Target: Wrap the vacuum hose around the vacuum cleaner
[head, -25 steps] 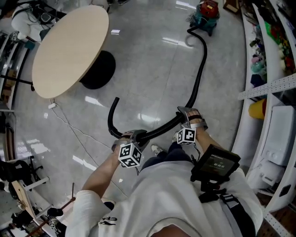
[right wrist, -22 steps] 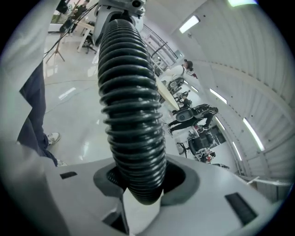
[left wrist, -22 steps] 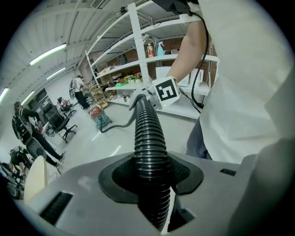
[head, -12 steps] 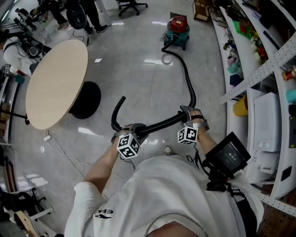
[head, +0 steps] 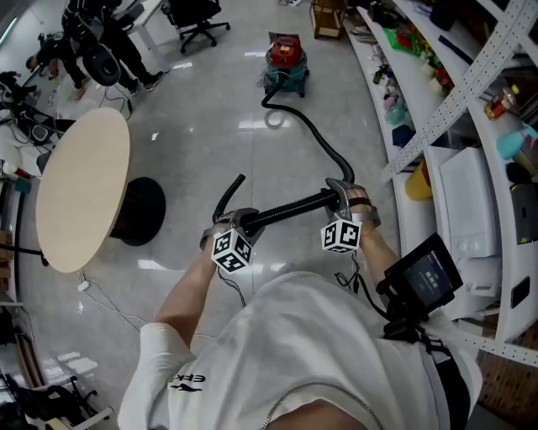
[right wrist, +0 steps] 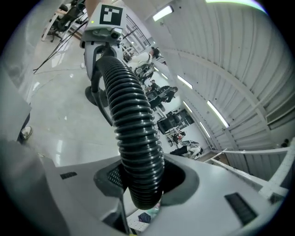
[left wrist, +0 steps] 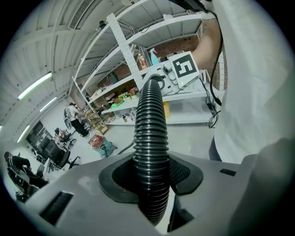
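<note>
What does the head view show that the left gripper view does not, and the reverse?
Only the head view: the round wooden table and the vacuum hose's free end. Only the left gripper view: ceiling light strips and the black pads of the left gripper pressing on the hose. Both: the ribbed hose, the right gripper clamped on it, and the red vacuum cleaner on the floor.

1 red-and-teal canister vacuum cleaner (head: 284,60). 1 black ribbed plastic hose (head: 290,210). 2 grey two-jaw grippers: left gripper (head: 242,223), right gripper (head: 340,195). 2 black-and-white marker cubes: left cube (head: 230,252), right cube (head: 340,236). 1 round pale wood table (head: 80,185). 1 black screen device (head: 424,281). 1 black office chair (head: 195,15) in head view.
</note>
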`<state>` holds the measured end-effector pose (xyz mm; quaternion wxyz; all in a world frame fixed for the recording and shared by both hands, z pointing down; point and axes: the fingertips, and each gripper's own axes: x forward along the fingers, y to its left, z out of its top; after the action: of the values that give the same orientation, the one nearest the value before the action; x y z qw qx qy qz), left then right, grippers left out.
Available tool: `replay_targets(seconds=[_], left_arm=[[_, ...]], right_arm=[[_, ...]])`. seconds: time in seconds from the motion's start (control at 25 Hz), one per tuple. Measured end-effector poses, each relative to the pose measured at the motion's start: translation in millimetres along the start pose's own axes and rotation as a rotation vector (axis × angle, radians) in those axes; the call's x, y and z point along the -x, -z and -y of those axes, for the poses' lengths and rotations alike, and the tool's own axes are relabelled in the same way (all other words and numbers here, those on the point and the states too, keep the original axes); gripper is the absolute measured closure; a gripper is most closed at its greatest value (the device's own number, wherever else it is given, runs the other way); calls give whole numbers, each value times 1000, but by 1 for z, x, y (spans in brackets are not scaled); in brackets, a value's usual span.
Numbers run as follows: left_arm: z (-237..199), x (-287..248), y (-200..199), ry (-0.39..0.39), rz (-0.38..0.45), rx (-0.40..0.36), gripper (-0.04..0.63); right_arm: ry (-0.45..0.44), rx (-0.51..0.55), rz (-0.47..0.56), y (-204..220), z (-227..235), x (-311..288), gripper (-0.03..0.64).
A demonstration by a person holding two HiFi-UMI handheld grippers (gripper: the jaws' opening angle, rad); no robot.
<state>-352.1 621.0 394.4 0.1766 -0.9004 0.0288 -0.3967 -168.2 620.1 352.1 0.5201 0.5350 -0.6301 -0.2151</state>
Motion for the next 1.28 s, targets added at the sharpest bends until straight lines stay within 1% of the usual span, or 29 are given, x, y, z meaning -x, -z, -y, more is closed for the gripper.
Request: replay_targets(seconds=[0.16,0.28,0.4,0.6,0.76,1.0,1.28], left_arm=[[-21,-13,-26,-32,17,-45,445],[-30,-26,-40,-51,26,-72,446],[-34,-34,-42,-64,21,-97,446],[-45,-37,-40,-96,-18,-132,446],[-62,-48,-48,-129,-41,-156,446],[-111,-91,-71,-154,-26,-185,445],[-180,-132,-95,-137,47,-194,445]], right_arm=[[35,-68,-14,21,22,5,462],[38,-105,-25,38,27,6,462],[31,-126,-36,45,26,4,462],[23,-137,-43,41,32,3,462],[23,-158,-58,52,43,-6,462],[50,-197,-104,86,73,-40,462],[90,-214,-155,108,123,-86,462]])
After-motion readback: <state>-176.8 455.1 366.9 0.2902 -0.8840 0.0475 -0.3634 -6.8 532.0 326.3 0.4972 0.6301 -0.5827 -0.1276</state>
